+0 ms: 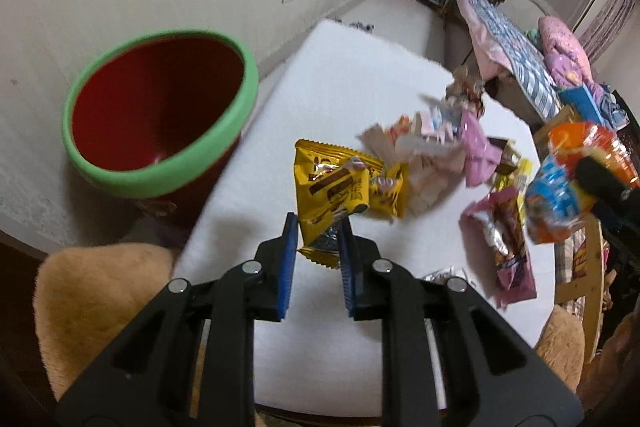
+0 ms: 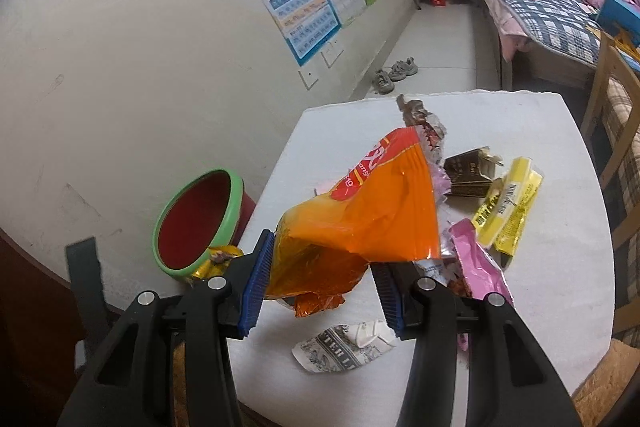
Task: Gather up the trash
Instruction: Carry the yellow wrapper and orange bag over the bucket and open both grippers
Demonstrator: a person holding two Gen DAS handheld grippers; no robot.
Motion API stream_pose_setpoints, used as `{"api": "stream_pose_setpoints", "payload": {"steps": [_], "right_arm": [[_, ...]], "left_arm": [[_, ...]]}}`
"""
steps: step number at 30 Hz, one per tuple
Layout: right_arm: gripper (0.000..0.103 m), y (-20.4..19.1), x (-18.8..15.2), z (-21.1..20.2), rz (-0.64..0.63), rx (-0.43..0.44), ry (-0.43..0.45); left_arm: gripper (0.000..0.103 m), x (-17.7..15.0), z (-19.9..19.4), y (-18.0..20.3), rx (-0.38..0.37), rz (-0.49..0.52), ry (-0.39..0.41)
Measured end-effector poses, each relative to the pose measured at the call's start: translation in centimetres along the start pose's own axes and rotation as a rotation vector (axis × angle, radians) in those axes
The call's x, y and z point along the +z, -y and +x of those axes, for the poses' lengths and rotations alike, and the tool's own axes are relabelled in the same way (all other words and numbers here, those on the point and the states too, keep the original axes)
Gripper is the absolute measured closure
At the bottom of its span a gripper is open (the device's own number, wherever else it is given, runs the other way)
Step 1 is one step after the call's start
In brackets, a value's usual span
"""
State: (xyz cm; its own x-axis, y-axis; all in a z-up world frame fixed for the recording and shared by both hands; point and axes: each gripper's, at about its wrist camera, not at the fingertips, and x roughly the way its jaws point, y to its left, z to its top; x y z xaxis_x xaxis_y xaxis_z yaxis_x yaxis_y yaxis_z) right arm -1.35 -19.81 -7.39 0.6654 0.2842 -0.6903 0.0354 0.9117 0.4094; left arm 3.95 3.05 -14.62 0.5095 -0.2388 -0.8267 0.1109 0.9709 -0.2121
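My left gripper (image 1: 318,227) is shut on a yellow snack wrapper (image 1: 328,187) and holds it above the white table (image 1: 352,79). The red bin with a green rim (image 1: 160,115) stands to its left, beside the table. My right gripper (image 2: 324,267) is shut on an orange snack bag (image 2: 372,211) and holds it over the table (image 2: 560,267). The bin (image 2: 200,223) shows at its left. The orange bag (image 1: 576,179) also shows at the right of the left wrist view.
More wrappers lie on the table: pink ones (image 1: 512,239) (image 2: 476,259), yellow ones (image 2: 508,203), a brown one (image 2: 468,171), a printed paper scrap (image 2: 344,347) and crumpled paper (image 1: 424,155). A furry stool (image 1: 92,299) sits at the near left. A bed (image 2: 540,11) stands far right.
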Motion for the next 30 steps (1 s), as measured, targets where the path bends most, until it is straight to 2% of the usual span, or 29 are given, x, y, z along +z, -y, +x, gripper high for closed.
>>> {"api": "stream_pose_setpoints", "payload": {"steps": [17,30], "right_arm": [[0.056,-3.7,0.9,2.1,-0.08,0.034,-0.02],[0.055,-10.1,1.8,7.0,-0.25,0.044,-0.077]], "left_arm": [[0.084,2.3,-3.6,-2.9,0.054,-0.043,0.135],[0.084,4.1,-4.3,-8.5,0.107,-0.113,0.19]]}}
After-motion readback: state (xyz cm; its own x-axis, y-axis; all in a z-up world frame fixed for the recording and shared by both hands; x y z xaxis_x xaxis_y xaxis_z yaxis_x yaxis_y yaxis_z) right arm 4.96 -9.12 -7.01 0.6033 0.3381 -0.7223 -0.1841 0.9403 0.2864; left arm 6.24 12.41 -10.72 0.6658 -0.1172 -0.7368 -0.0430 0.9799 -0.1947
